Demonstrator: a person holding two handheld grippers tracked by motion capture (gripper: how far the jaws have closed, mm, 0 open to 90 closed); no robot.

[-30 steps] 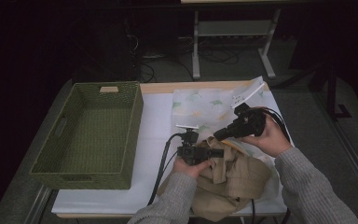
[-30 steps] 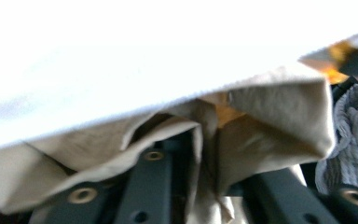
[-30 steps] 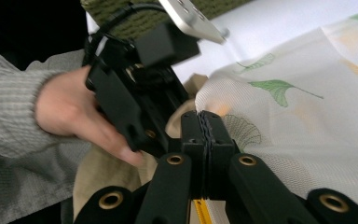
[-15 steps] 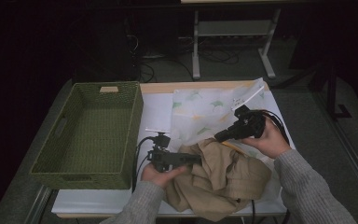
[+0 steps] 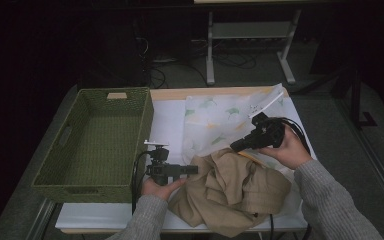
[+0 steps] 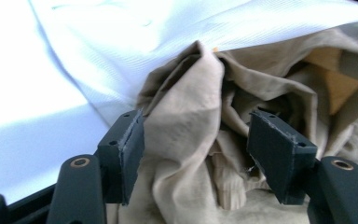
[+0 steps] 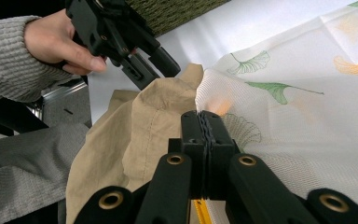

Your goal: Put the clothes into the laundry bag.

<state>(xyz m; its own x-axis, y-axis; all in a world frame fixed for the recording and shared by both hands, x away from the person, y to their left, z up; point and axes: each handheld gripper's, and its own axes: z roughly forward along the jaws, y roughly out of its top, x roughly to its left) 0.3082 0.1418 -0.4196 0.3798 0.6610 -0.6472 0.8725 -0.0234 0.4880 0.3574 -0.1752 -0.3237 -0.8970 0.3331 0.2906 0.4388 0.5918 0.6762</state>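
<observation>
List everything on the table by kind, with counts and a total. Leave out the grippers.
Basket, green woven: 1
Garment, tan, crumpled: 1
Cloth, white with a leaf print: 1
Table cover, plain white: 1
Total: 4

1. Left gripper (image 5: 194,170): held low in the left hand (image 5: 156,188), lying level and pointing toward the person's right; its jaws have just been opening and stand apart.
2. Right gripper (image 5: 234,147): held in the right hand (image 5: 285,150), angled down and toward the left; jaws pressed together.
3. Both forearms enter from the bottom edge in grey knit sleeves (image 5: 330,200).
</observation>
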